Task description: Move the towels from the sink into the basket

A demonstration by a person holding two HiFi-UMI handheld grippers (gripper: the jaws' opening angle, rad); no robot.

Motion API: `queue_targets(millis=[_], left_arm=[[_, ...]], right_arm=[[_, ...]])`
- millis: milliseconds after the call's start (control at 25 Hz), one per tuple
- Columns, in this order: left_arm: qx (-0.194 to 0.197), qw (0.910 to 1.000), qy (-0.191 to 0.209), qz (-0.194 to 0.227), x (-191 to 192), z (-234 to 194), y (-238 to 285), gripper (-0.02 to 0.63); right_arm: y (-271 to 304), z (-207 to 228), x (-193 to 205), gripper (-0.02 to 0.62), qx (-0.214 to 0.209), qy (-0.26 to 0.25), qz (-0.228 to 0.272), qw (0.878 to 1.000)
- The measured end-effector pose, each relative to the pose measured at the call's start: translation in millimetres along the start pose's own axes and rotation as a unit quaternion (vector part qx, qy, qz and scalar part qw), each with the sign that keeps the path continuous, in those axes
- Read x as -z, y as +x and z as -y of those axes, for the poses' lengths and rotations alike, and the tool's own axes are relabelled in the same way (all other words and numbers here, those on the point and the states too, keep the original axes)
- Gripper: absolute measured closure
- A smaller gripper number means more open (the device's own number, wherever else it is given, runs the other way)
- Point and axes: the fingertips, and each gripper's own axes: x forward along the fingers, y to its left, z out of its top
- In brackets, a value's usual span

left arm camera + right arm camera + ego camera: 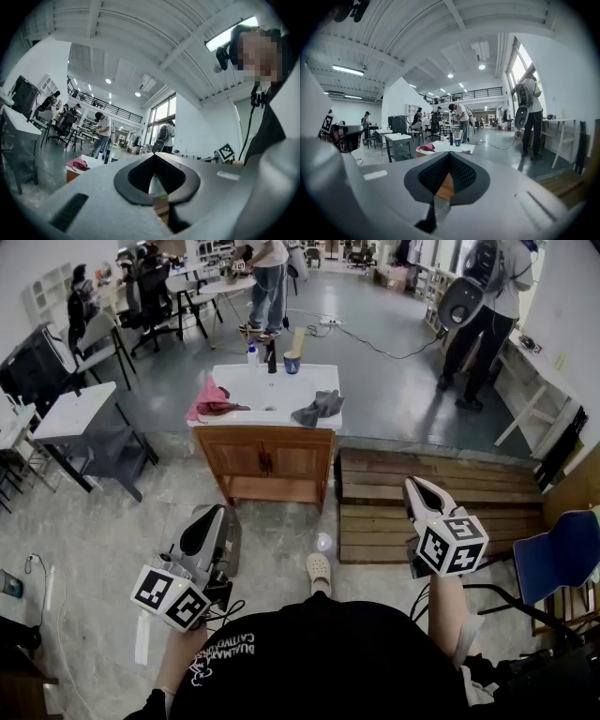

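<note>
White sink basin point(272, 385) on a wooden cabinet point(281, 460), crumpled pink towel point(211, 401) at its left edge, grey towel point(319, 409) at its right front corner, left gripper point(212, 517) and right gripper point(414, 488) well short of them, both jaws pressed together, holding nothing

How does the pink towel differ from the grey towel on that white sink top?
The pink towel is bunched at the sink top's left edge; the grey towel lies at its right front corner. The pink heap looks bigger than the grey one. Both are crumpled, not folded.
</note>
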Motion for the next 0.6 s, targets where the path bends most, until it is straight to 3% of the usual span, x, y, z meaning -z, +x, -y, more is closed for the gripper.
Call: queue_targets(millis=[600], left_arm=[[-0.009,1.0000,0.001,-0.001,-4.3,-14.5,10.3,0.604]], right_arm=[[24.9,3.8,-3.9,0.589,-0.007,0.000,-0.010,1.000]])
